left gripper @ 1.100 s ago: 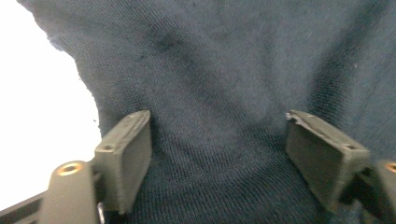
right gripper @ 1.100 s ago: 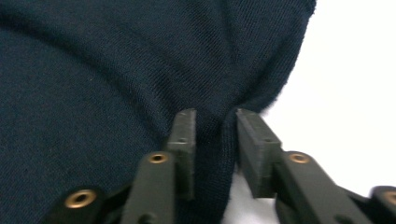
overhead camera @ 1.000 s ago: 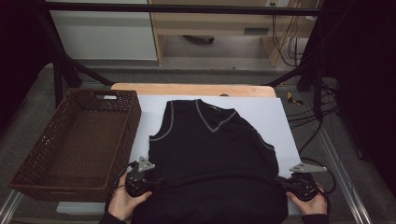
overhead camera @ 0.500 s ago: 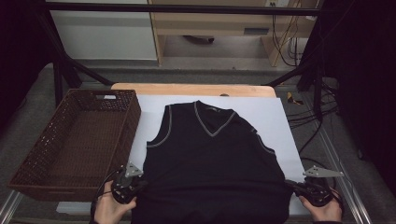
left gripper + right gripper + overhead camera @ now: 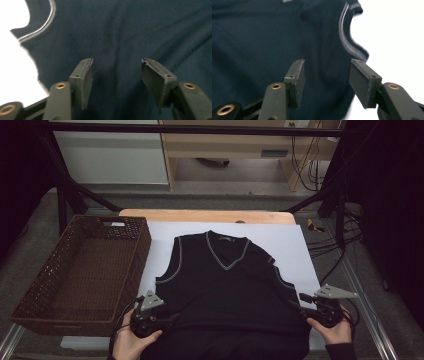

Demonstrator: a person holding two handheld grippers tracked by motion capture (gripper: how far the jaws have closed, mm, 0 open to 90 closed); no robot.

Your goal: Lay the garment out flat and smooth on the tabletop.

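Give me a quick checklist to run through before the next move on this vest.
1. Vest lies flat on the white sheet, neckline away from the person: ok.
2. Left gripper has just been opening, nothing pinched between its fingers: ok.
3. Right gripper has just been opening too, cloth below it but not clamped: ok.
4. Both grippers sit at the vest's near corners, one on each side: ok.
5. Basket at the left is ready to take the vest: ok.
6. Near hem lies smooth: cannot tell, it runs out of the high view.
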